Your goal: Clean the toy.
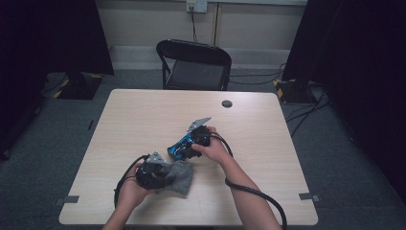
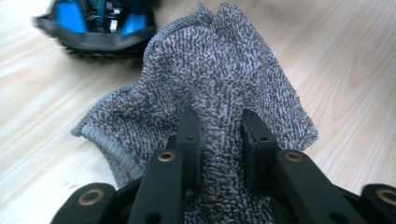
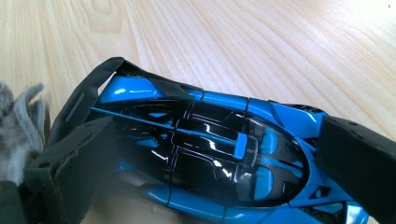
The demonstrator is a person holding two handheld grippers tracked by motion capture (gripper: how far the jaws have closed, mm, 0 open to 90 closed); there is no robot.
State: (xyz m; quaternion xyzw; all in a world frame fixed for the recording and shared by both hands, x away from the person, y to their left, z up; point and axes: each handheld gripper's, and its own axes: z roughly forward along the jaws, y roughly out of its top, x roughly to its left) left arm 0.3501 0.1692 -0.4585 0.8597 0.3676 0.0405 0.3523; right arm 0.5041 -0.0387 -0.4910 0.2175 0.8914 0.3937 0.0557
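A fold of grey towelling cloth (image 2: 224, 88) is pinched between the two black jaws of the left tool (image 2: 219, 135), which rise from the bottom edge. The pinched ridge is carried forward from the jaws, and the rest of the cloth is spread on the pale wooden tabletop (image 2: 345, 56) to either side of them, its hemmed edge lying to the left. Ahead of the tool and to its left, a blurred blue and black object (image 2: 100, 23), possibly a toy car, is seen just beyond the cloth's far edge.
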